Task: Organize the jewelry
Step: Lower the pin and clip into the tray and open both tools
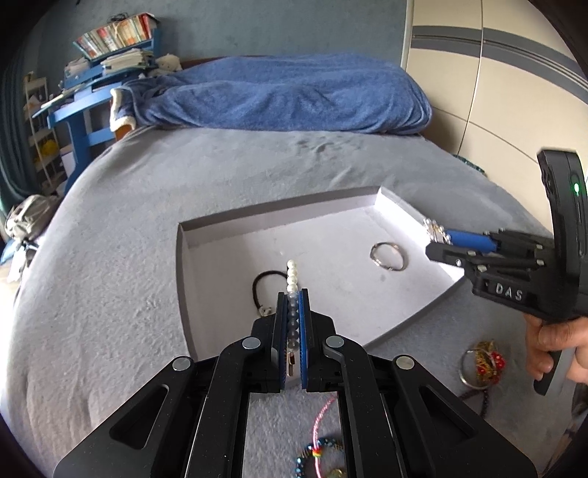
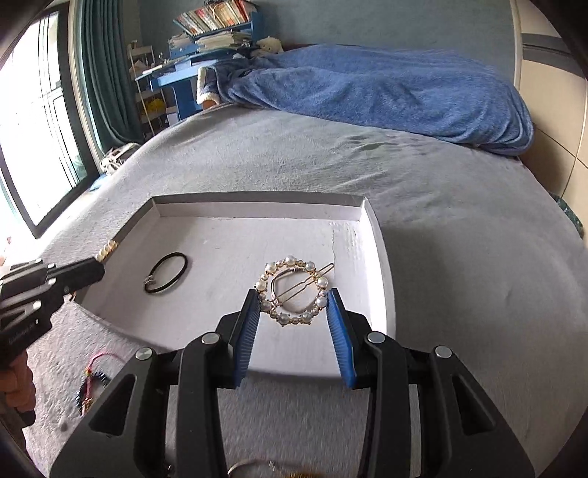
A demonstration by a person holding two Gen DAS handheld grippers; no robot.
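Left wrist view — left claw [image 1: 293,294] clamped on half-hidden pearl clip [image 1: 292,274]; right claw [image 2: 294,305] pinching pearl ring clip [image 2: 292,290], contact unclear.

white tray [image 2: 371,235], black hair tie [image 2: 167,272], blue blanket [image 2: 386,95]

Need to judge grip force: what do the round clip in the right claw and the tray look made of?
Round clip: glossy pearl-like beads, likely imitation, on thin gold-toned metal wire with a hairpin bar. Tray: matte white board, probably cardboard or foam; one crease shows.

This is a home bedroom. Ahead of the gripper stretches a grey bed [image 2: 367,169] with a rumpled blue blanket [image 2: 386,92]. Beyond it stands a blue desk [image 1: 79,110] piled with books [image 2: 217,16].
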